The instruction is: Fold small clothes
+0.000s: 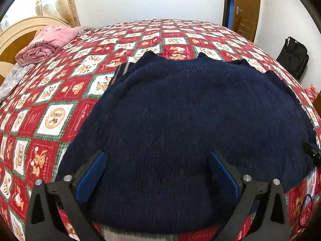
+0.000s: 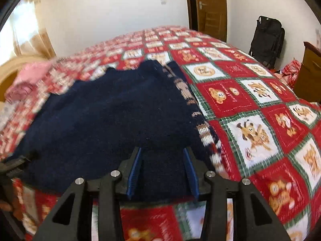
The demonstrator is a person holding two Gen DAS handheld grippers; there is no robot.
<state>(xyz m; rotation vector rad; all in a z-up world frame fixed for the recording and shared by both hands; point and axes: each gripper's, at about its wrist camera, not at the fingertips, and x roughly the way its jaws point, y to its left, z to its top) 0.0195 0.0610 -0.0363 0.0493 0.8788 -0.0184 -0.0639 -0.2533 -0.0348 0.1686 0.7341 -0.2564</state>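
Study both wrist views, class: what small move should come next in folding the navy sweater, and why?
Probably lower the right gripper onto the near hem of the navy sweater and close. Its jaws stand apart with nothing pinched, the left gripper is also open above the knit, and the sweater lies spread on the quilt, patterned edge showing.

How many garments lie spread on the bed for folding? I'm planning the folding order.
1: a navy knitted sweater lies flat across the red patchwork bedspread, just ahead of both grippers. The pink bundle by the headboard looks like bedding; more clothes could be hidden out of frame.
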